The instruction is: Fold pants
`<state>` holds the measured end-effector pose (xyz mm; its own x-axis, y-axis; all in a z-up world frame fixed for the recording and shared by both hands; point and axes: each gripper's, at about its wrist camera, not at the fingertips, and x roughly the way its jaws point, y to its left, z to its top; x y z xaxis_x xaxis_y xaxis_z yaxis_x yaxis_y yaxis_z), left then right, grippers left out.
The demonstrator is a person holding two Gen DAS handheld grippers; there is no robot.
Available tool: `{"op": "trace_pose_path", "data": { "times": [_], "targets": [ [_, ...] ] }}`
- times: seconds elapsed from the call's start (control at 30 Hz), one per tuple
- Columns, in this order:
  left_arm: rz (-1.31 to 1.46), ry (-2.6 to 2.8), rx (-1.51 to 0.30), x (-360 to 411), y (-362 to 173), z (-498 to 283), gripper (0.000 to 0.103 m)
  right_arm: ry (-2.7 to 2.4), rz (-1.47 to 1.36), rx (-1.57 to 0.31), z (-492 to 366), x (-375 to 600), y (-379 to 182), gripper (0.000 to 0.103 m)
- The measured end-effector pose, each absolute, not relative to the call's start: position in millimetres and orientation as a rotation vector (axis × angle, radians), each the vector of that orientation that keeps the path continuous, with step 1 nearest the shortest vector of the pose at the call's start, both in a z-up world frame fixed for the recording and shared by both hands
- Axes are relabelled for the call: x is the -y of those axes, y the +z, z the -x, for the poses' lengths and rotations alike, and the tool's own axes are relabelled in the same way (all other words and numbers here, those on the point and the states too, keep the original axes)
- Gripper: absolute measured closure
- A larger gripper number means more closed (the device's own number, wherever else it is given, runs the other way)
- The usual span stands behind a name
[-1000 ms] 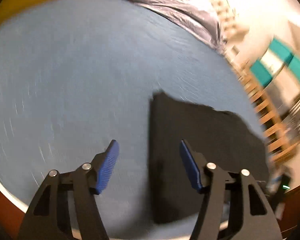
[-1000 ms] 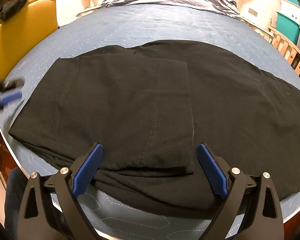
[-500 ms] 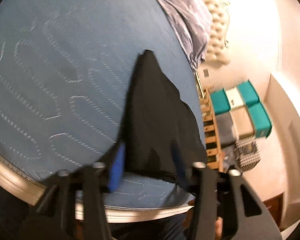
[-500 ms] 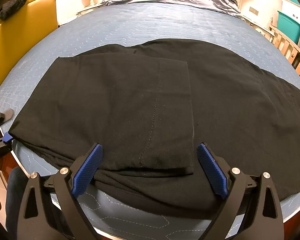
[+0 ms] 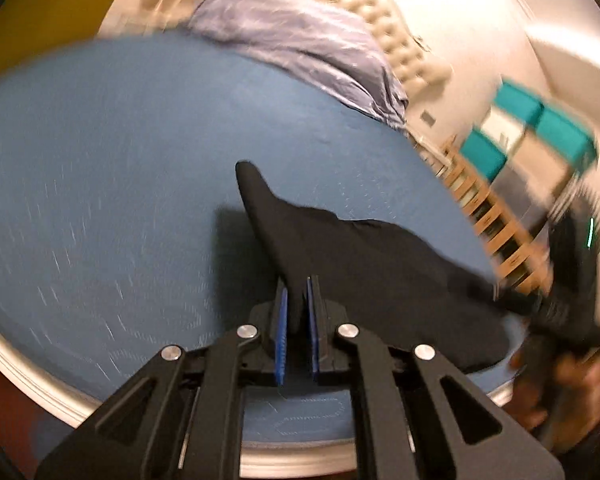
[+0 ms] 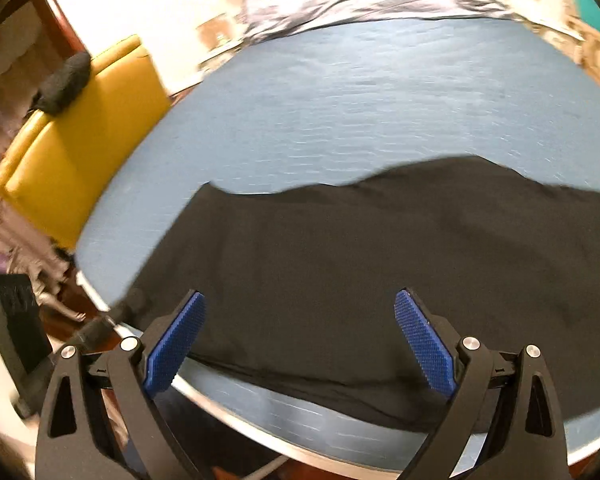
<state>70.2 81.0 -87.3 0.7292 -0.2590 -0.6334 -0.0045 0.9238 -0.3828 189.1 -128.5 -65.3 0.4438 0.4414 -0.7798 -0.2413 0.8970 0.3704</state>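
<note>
The left gripper [image 5: 297, 312] pinches a lifted edge of the black fabric pants [image 6: 380, 264] at lower centre; they stretch left-to-right across the blue quilted bedspread [image 6: 360, 100]. The right gripper [image 6: 300, 336] hovers above them, fingers spread.

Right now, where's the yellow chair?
In the right wrist view, the yellow chair stands at the left, beside the blue bed, beyond the black pants.
</note>
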Motion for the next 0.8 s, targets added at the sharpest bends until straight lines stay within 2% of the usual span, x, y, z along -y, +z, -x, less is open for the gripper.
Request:
{"op": "trace_pose_path", "data": {
  "times": [0.2, 0.43, 0.47, 0.5, 0.53, 0.6, 0.63, 0.67, 0.8],
  "targets": [
    [0.037, -0.082, -0.686, 0, -68, -62, 0.095, 0.704, -0.343, -1.156, -227, 90, -53, 0.01],
    [-0.209, -0.064, -0.638, 66, -72, -59, 0.095, 0.819, -0.319, -1.294, -243, 74, -73, 0.012],
    [-0.239, -0.074, -0.631, 77, -73, -58, 0.095, 0.827, -0.319, -1.299, -243, 75, -74, 0.019],
    [-0.261, -0.083, -0.627, 85, -74, -59, 0.095, 0.83, -0.304, -1.304, -244, 78, -76, 0.035],
    [-0.28, -0.087, -0.623, 93, -75, -59, 0.095, 0.833, -0.29, -1.306, -244, 83, -78, 0.044],
    [-0.299, -0.102, -0.624, 110, -77, -62, 0.095, 0.813, -0.272, -1.303, -247, 96, -81, 0.085],
    [-0.312, -0.114, -0.622, 121, -77, -65, 0.096, 0.784, -0.26, -1.295, -249, 111, -81, 0.092],
    [-0.331, -0.126, -0.611, 132, -78, -67, 0.096, 0.768, -0.261, -1.287, -250, 122, -81, 0.094],
    [-0.38, -0.201, -0.566, 193, -75, -77, 0.096, 0.692, -0.256, -1.234, -249, 192, -73, 0.097]
  ]
}}
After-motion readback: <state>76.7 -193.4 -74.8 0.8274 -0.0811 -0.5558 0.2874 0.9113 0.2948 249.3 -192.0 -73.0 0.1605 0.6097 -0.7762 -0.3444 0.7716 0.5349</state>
